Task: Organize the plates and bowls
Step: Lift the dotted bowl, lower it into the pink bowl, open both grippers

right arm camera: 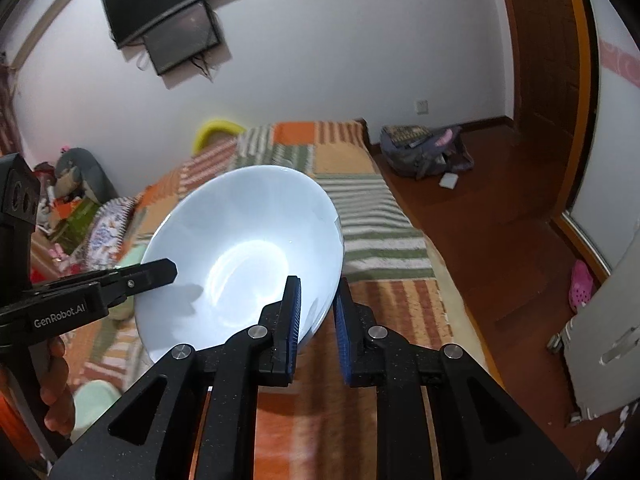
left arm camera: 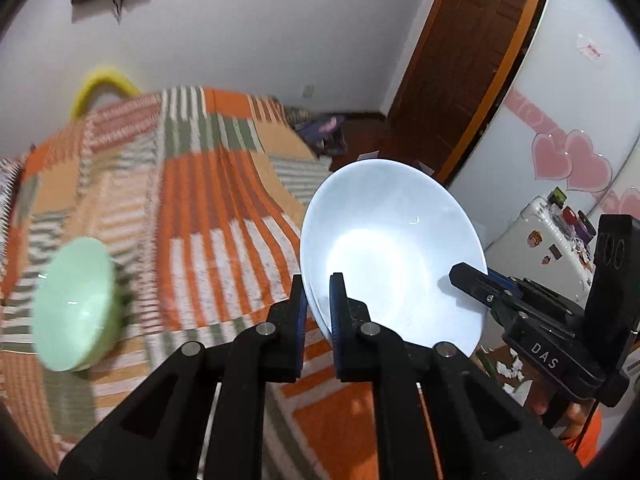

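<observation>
A white bowl (left arm camera: pixel 390 256) hangs in the air above the striped bedspread (left arm camera: pixel 208 200), tilted so its hollow faces the cameras, and both grippers have hold of it. The left gripper (left arm camera: pixel 319 280) is closed down on the bowl's rim — one blue-padded finger (left arm camera: pixel 299 312) outside the wall, the other inside. The right gripper (right arm camera: pixel 318 292) pinches the opposite side of the rim in the same way, its fingers drawn in close around the thin wall. In the left wrist view, the right gripper's finger reaches in from the right edge and lies against the bowl's inner surface. A pale green bowl (left arm camera: pixel 76 304) sits on the bedspread well to the left — blurred, apart from the white one.
</observation>
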A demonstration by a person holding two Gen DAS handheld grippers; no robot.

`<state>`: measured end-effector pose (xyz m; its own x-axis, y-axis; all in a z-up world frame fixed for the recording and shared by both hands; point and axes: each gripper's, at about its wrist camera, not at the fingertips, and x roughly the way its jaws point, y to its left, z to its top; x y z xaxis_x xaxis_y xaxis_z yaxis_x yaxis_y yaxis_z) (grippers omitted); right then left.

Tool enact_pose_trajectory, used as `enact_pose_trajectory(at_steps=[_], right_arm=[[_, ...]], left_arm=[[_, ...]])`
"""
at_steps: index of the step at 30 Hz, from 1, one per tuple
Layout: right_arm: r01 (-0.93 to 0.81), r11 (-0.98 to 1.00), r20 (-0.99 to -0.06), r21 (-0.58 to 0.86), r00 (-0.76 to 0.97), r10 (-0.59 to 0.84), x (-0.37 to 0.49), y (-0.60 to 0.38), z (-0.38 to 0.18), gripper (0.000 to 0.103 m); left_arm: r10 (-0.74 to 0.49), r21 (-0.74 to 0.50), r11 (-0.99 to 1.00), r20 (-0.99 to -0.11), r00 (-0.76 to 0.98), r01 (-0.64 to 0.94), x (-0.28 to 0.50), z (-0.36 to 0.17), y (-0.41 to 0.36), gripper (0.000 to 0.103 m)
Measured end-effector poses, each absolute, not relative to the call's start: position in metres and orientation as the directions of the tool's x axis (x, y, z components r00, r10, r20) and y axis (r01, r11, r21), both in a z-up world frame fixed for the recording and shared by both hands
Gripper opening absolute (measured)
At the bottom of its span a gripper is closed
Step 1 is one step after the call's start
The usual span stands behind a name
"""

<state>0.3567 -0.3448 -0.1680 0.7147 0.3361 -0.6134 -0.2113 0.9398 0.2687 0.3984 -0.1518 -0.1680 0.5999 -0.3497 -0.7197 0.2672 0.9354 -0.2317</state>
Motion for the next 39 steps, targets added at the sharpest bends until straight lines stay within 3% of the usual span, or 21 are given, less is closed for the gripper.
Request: enact_pose_trajectory(at_steps=[10,20,28,39], right_arm=[[-0.358,0.905,-0.526,0.231,0.736,0.426,0.302,-0.285,-0.105,0.014],[-0.471,0.858,-0.500,0.205,0.703,0.505,0.263,-0.198,-0.092,0.015],[-0.543,0.812,-0.522,0.215,0.638,0.566,0.239,-0.135,-0.106,0.015],[-0.625,0.748,-0.598,0.223,0.518,0.612,0.218,-0.066,-0.147,0.015]], left_arm=[[-0.257,-0.157,0.966,-0.649,0.716,0.204,0.300,-0.088,-0.087,0.010],[-0.183,-0.150,0.982,-0.610,0.771,0.115,0.214,-0.057,0.005,0.010],[-0.107,-0.140,0.990,-0.619,0.778,0.025,0.156,-0.066,0.082,0.010],[-0.049,-0.177,0.979,-0.688,0.724,-0.102,0.115,-0.118,0.148,0.010]])
